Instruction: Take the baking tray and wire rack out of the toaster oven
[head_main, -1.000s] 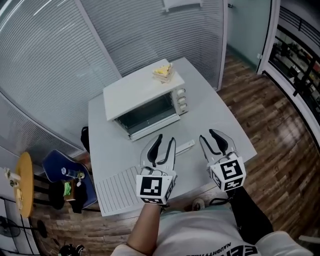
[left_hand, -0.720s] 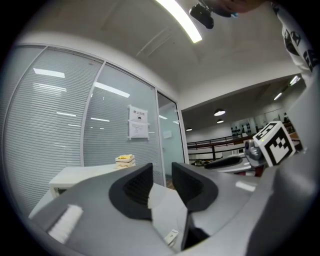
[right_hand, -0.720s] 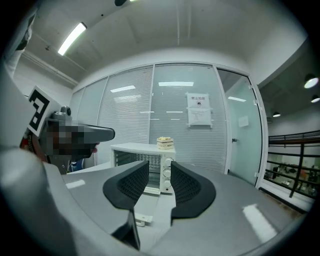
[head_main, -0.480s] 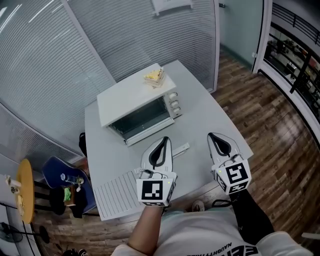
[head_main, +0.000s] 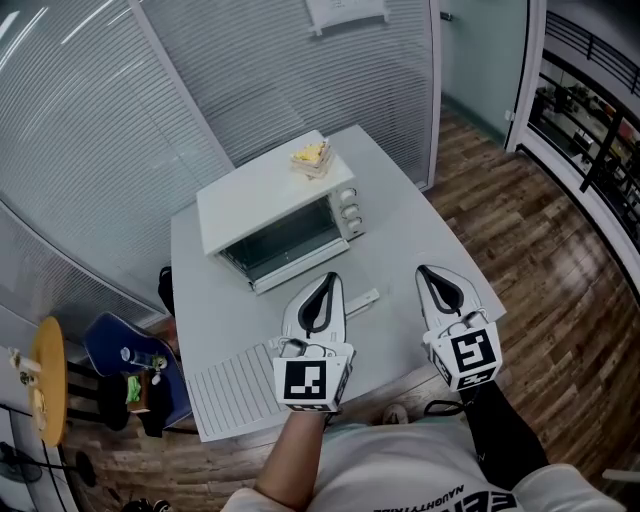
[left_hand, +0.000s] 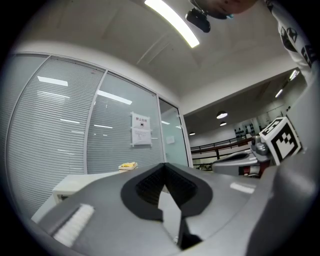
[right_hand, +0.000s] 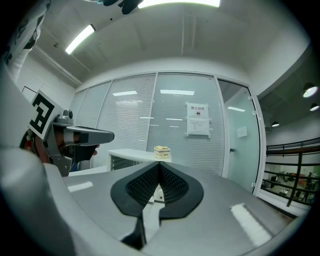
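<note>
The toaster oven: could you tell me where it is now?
Head view: the toaster oven stands on the white table's far side, beyond the left gripper.

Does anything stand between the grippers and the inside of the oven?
Yes: the glass door of the oven looks shut across its front. A small white bar also lies on the table before it.

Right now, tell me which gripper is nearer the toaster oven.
Left. The left gripper, jaws shut, hovers just in front of the toaster oven. The right gripper, also shut, is farther off, out past the end with the knobs.
</note>
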